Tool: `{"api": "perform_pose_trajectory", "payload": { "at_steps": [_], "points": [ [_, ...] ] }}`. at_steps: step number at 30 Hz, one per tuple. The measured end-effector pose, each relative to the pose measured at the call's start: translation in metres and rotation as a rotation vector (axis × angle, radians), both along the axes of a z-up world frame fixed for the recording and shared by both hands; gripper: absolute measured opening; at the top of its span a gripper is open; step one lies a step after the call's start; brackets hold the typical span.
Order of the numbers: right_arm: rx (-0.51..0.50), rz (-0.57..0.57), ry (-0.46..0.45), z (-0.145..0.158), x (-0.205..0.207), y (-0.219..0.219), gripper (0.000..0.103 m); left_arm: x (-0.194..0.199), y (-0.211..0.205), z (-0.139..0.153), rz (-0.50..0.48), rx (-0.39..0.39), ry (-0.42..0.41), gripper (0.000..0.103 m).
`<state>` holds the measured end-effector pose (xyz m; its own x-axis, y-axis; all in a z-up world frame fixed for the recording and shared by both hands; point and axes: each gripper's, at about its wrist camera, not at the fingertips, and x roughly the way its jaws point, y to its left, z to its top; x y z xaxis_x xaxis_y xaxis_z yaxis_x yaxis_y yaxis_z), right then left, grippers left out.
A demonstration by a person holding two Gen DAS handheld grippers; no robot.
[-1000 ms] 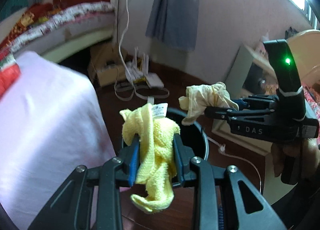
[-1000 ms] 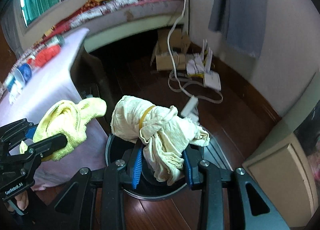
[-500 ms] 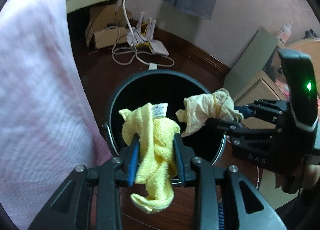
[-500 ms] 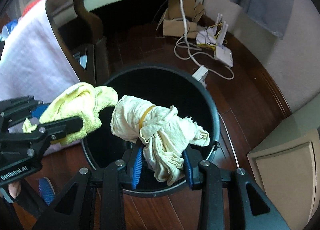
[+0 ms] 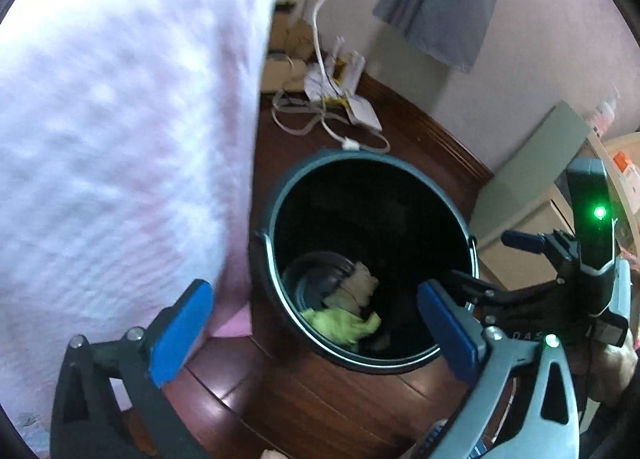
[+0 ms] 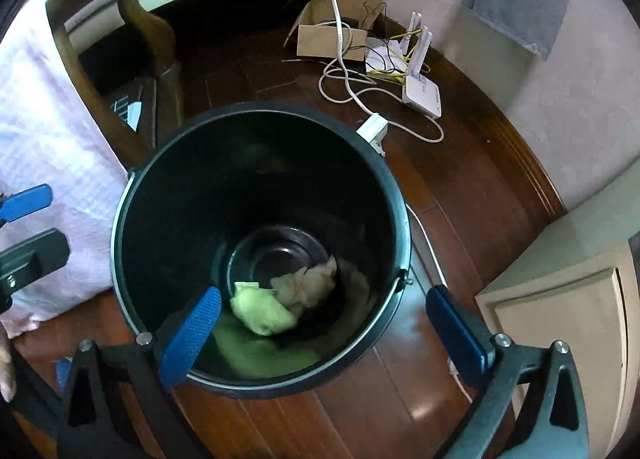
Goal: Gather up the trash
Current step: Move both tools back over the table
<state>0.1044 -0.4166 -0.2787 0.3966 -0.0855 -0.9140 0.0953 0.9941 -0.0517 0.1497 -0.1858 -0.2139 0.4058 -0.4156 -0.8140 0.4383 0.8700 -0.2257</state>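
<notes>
Both the left tool (image 5: 316, 323) and the right tool (image 6: 324, 335) hang over the black bin (image 6: 132, 195), opening wide with nothing between them, so the yellow cloth (image 6: 260, 311) and cream rag (image 6: 308, 283) lie at its bottom as trash.

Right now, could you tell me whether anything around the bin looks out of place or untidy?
Yes: behind the black bin, loose white cables, a router and an open cardboard box sprawl across the wooden floor. Inside the bin, the yellow cloth and cream rag lie properly at the bottom.
</notes>
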Motion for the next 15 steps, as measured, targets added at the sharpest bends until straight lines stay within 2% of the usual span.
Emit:
{"api": "perform_pose_trajectory", "payload": {
  "at_steps": [6, 12, 15],
  "points": [
    [0.023, -0.054, -0.087, 0.027, -0.010, 0.007, 0.103, -0.015, 0.016, 0.024, 0.080, 0.050, -0.070, 0.102],
    [-0.067, -0.013, -0.159, 0.059, -0.018, 0.032, 0.103, -0.024, 0.033, 0.058, 0.105, 0.059, -0.161, 0.102],
    [-0.038, -0.040, -0.182, 0.074, -0.020, 0.034, 0.103, -0.023, 0.039, 0.068, 0.114, 0.067, -0.176, 0.102]
  ]
}}
